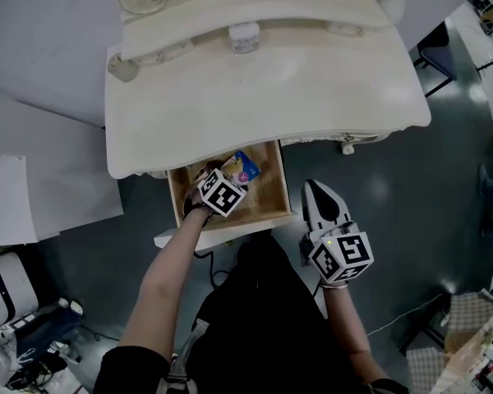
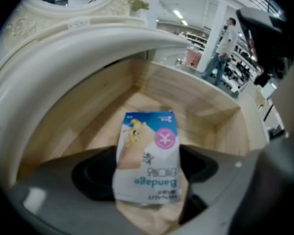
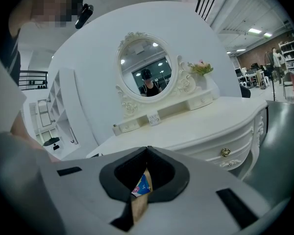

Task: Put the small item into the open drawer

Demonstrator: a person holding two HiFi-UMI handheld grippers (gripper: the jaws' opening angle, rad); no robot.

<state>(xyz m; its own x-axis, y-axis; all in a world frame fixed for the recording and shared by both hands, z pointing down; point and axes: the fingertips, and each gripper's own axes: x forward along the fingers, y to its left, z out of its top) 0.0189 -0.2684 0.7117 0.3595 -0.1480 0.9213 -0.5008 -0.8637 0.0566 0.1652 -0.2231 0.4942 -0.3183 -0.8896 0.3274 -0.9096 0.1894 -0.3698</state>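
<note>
Overhead, the left gripper (image 2: 148, 153) reaches into the drawer (image 1: 269, 200) on an outstretched forearm, jaws clamped on the packet (image 1: 246, 168). The right gripper (image 1: 315, 190), jaws together, hangs just right of the drawer.

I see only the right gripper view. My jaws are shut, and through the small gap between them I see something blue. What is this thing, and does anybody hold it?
Observer: It is a bandage packet. The left gripper is shut on it.
Operator: Is the packet at the drawer?
Observer: Yes. The head view shows it inside the walls of the open drawer. I cannot tell whether it touches the floor.
Operator: Where is my gripper relative to the drawer?
Observer: The right gripper is outside the drawer, past its right wall, and it points toward the dresser front.
</note>
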